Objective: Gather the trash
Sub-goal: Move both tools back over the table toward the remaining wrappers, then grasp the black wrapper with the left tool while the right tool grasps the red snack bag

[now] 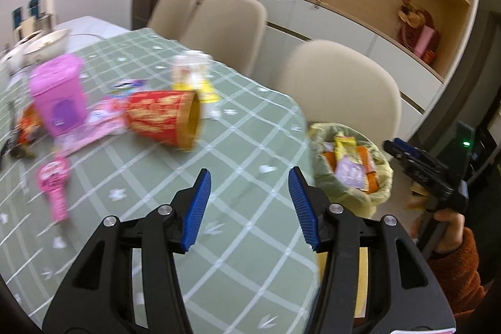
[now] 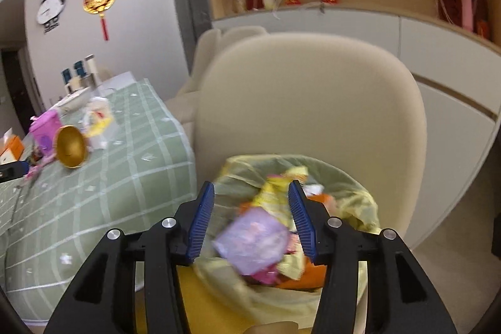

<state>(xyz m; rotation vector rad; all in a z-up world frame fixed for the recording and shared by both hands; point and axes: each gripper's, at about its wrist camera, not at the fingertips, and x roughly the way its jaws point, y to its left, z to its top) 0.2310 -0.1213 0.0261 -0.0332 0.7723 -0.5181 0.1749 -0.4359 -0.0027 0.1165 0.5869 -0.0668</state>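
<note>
Green checked cloth is covering the bench, and the remaining trash is lying on it ahead and to the left of the left hand-held gripper, whose jaws are standing wide with nothing between them. Nearest ahead is the red-and-gold paper cup, tipped on its side with its open mouth facing right. Left of it are standing the pink cup, with flat pink wrappers lying at its base and a small pink packet sitting closer in.

The right hand-held gripper is hovering directly above the lined bin, jaws also spread wide and gripping nothing; a purple wrapper and other blurred scraps are showing below it inside the liner.

I judge the tipped cup to be light, thin-walled and easy to crush, and likely to roll if nudged. Pinching 1 wall at the open rim, 1 finger inside and 1 outside, looks safest. The wrappers are probably slick and limp, so a raised edge would suit better than a flat face.
</note>
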